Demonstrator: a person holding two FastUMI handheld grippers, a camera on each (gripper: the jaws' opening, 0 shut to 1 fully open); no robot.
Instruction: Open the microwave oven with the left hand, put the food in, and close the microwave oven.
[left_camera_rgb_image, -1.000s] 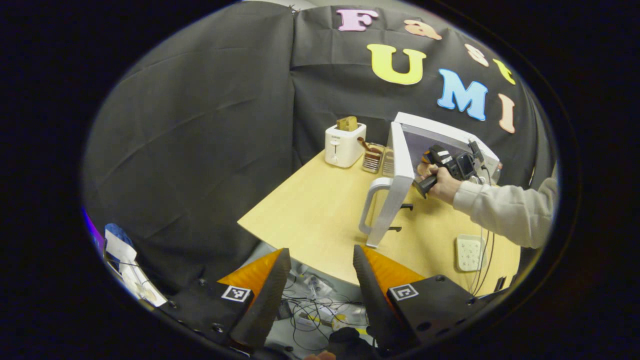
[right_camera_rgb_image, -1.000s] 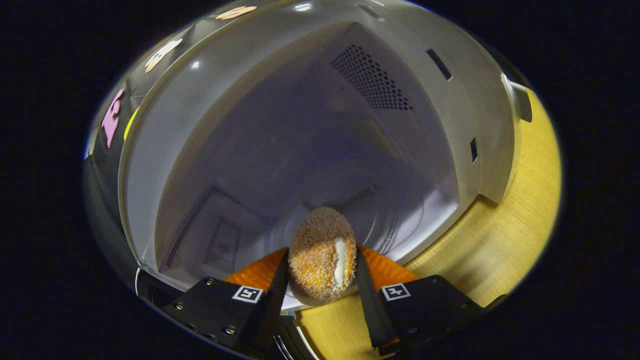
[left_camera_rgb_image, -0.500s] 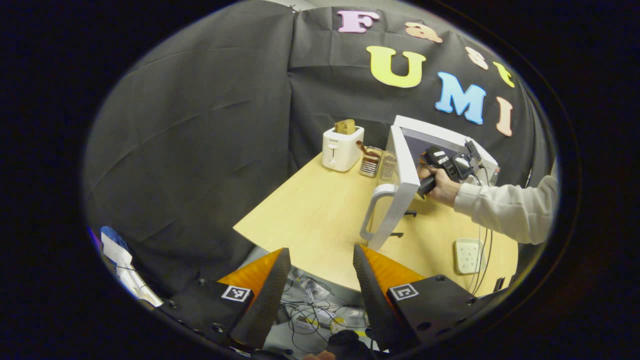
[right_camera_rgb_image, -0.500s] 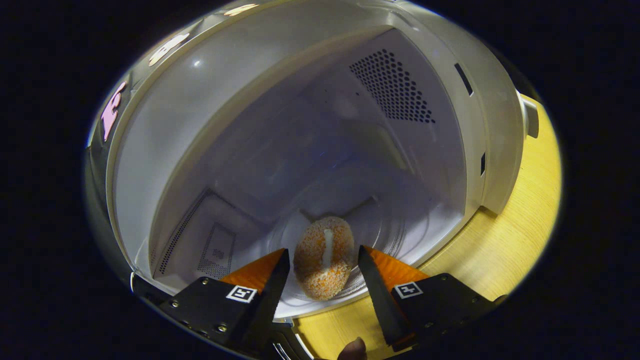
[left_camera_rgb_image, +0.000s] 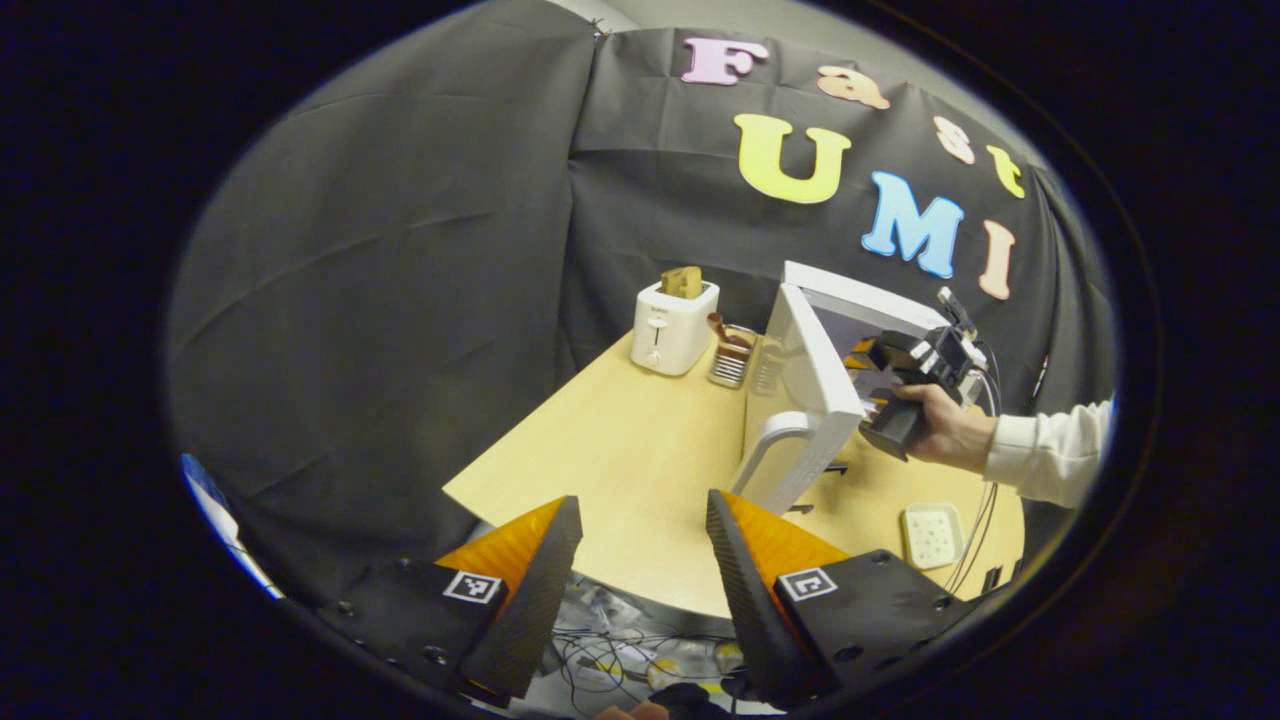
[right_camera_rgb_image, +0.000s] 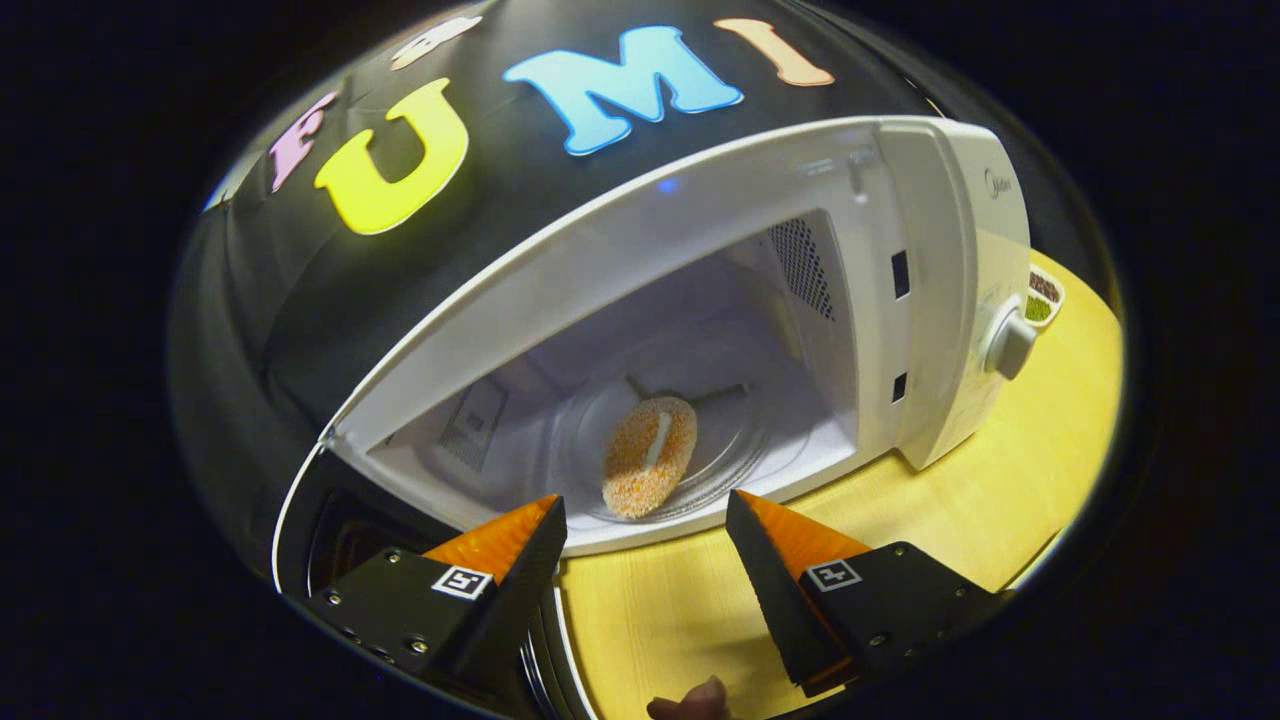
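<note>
The white microwave (right_camera_rgb_image: 940, 300) stands with its door open, and the breaded orange food (right_camera_rgb_image: 648, 455) lies on the glass turntable (right_camera_rgb_image: 745, 445) inside. My right gripper (right_camera_rgb_image: 645, 590) is open just outside the cavity, above the table's edge, with nothing between its fingers. In the left gripper view the microwave door (left_camera_rgb_image: 815, 400) swings out toward me with its handle (left_camera_rgb_image: 775, 450) facing left. A hand holds the right gripper (left_camera_rgb_image: 905, 375) in front of the opening. My left gripper (left_camera_rgb_image: 640, 590) is open and empty, off the near table edge, well short of the door.
A white toaster (left_camera_rgb_image: 672, 325) with bread and a small rack (left_camera_rgb_image: 733, 360) stand at the back of the wooden table (left_camera_rgb_image: 620, 470). A white perforated pad (left_camera_rgb_image: 930, 535) lies near the front right. The microwave knob (right_camera_rgb_image: 1010, 345) and a small dish (right_camera_rgb_image: 1042, 295) sit to the right. Cables lie on the floor (left_camera_rgb_image: 620, 665).
My right gripper opened, let the food down on the turntable and drew back out of the cavity. The left gripper drifted slightly back and stayed open.
</note>
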